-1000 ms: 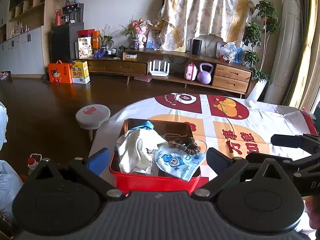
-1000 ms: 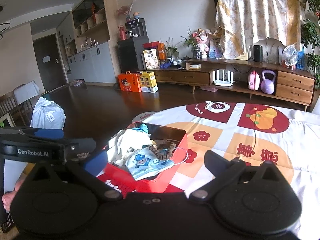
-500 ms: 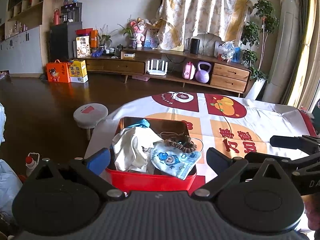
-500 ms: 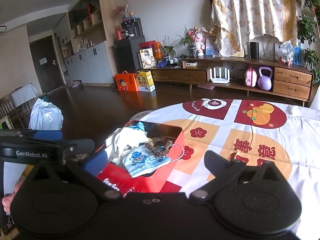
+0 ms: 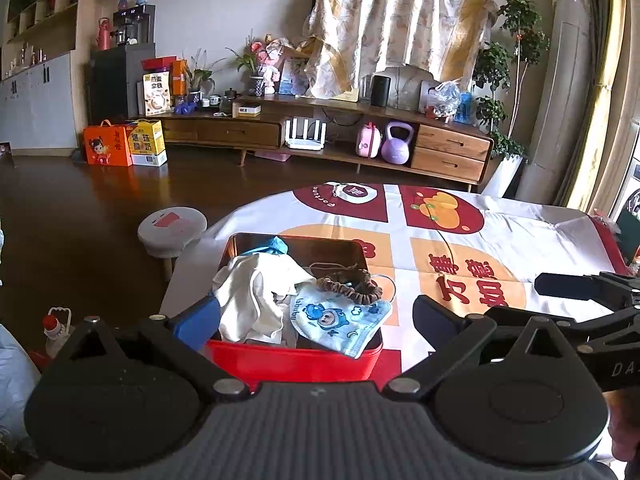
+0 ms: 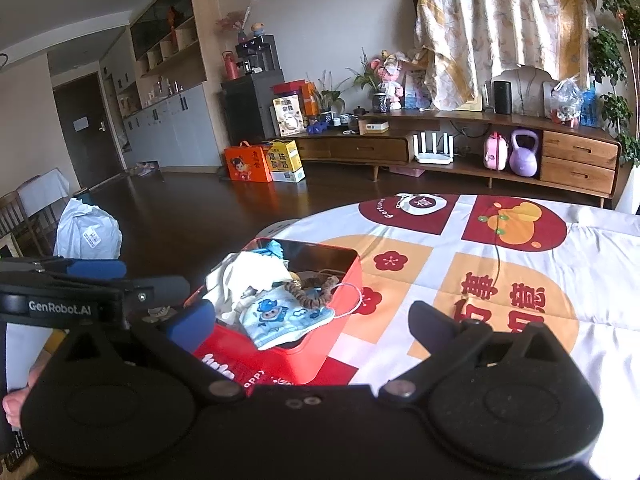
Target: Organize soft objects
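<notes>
- The left gripper point(image 5: 316, 314) hangs with its fingers wide apart and nothing between them; the red tin box point(image 5: 294, 360) sits just ahead, its near wall filling the gap between the two fingertips.
- The right gripper point(image 6: 310, 320) is likewise spread and empty; the box point(image 6: 280, 360) lies ahead and to its left, near the blue-padded finger point(image 6: 192, 320).
- The box stands close to the table's left edge; beyond that edge the floor drops away, with a round stool point(image 5: 172, 226) below.
- To the right of both grippers the tablecloth point(image 5: 460, 240) lies bare and flat, with a few soft folds.
- Inside the box, piled above the rim: crumpled white cloth point(image 5: 260, 296), a blue printed face mask point(image 5: 340, 320) draped over the near wall, and a ribbed brown scrunchie point(image 5: 352, 284) behind it.
- The box is rectangular with rounded corners and smooth glossy walls.
</notes>
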Tool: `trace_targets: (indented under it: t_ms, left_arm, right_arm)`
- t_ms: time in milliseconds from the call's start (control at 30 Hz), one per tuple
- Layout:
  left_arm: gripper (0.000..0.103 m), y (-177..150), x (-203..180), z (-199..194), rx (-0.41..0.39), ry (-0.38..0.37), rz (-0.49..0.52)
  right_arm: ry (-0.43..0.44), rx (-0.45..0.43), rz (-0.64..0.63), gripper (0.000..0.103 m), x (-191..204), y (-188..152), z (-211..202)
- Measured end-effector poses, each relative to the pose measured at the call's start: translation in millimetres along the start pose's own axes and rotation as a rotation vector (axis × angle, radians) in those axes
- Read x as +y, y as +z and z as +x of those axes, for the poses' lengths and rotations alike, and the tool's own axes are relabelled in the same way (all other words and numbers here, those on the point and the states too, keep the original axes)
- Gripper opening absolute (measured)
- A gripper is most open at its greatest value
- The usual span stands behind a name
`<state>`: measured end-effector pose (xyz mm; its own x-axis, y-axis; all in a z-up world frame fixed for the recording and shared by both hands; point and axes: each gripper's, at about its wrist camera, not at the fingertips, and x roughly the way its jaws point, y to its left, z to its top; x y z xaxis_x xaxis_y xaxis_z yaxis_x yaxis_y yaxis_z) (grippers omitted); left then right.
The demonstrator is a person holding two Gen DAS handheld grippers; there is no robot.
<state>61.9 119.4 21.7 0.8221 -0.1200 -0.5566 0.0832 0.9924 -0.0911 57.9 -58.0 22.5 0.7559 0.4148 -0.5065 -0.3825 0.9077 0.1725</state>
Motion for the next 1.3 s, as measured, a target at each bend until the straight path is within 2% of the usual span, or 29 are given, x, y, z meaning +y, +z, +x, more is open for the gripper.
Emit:
trace_targets:
  t_ms: [767,1033,1300]
  left_arm:
    - [0.103,-3.7,7.5,-1.4,0.006,-0.065,0.066]
    - [0.103,-6.6,-0.1,-1.3,0.009,-0.065,0.112]
    - [0.103,-8.5,-3.5,-0.6,0.028,-0.060,0.091]
  right_arm:
    - [-0.067,-0.020,0.050,0.103,15.3,-12.7,-9.4]
    - [-0.068,-0.026,0.085,0.103,13.3,-20.0,-8.9]
    - [-0.056,-0.035,0.078,0.103,8.3,-20.7,-13.5]
